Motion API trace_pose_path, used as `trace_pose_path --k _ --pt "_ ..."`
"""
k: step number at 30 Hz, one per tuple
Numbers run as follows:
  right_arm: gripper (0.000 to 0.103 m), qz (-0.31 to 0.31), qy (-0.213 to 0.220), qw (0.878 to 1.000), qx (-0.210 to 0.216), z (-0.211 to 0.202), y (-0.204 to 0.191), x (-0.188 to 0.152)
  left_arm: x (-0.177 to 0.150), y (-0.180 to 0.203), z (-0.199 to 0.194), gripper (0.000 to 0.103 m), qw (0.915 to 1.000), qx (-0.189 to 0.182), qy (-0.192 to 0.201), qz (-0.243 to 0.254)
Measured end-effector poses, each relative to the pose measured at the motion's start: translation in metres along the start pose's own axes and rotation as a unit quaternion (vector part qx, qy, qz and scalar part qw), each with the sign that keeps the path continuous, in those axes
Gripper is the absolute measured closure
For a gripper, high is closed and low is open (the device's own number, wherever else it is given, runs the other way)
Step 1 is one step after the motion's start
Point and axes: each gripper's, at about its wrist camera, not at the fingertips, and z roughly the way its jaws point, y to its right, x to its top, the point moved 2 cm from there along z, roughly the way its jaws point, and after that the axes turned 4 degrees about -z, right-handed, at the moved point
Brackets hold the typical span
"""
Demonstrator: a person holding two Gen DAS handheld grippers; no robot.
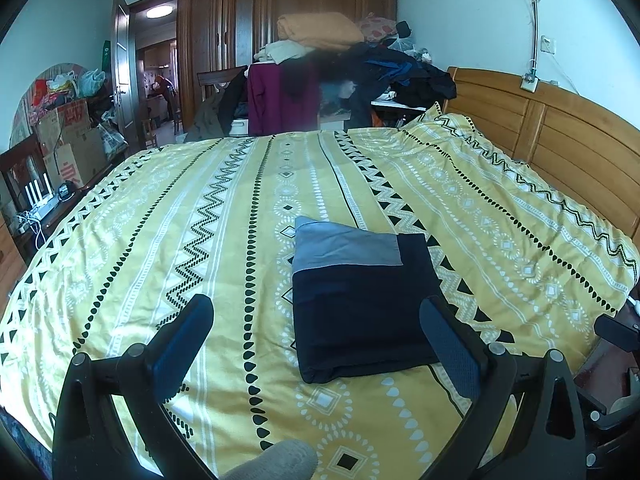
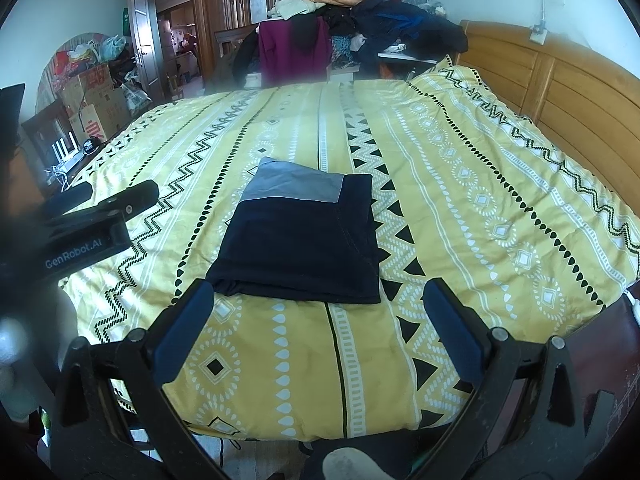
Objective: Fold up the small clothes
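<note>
A: Both of your tongs are hanging spread and carrying nothing. The left tongs [image 1: 316, 340] are hovering over the near part of the bed, and the right tongs [image 2: 318, 320] are waiting just short of the garment's near edge.

B: And the garment?

A: The folded garment [image 1: 360, 304], dark with a grey band at its far end, is lying flat on the yellow patterned bedspread [image 1: 160, 220], roughly mid-bed and toward your side. To me it is looking like a finished square, so I'd judge the folding is about done.

B: So what are you worrying about?

A: If you are reaching in again, a spread finger could be catching the near hem and dragging the top layer, undoing the fold. The bedspread is soft and wrinkled, so pressing down could be bunching both cloths together, and you might be pinching the bedspread along with the garment.

B: Anything else?

A: Your left tongs are also showing at the left of the right camera [image 2: 100, 216], close by; crossing paths risks a knock.
</note>
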Motion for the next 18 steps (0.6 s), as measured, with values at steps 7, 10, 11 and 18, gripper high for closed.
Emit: trace_pose_path --k 7,10,11,18 --pt "0.000 0.004 -0.003 1.000 0.008 0.006 0.003 0.001 -0.001 -0.002 0.005 0.000 1.0000 0.005 -0.006 -0.003" --pt "0.000 0.004 -0.001 1.000 0.010 0.005 0.003 0.003 -0.001 -0.003 0.006 0.000 1.0000 0.008 -0.005 -0.003" --pt "0.000 0.004 -0.001 1.000 0.011 0.005 0.002 0.003 -0.001 -0.003 0.007 0.000 0.9999 0.008 -0.005 -0.003" --pt "0.000 0.006 -0.004 1.000 0.014 0.008 0.002 0.003 -0.001 -0.005 0.013 0.000 0.9998 0.009 -0.016 -0.007"
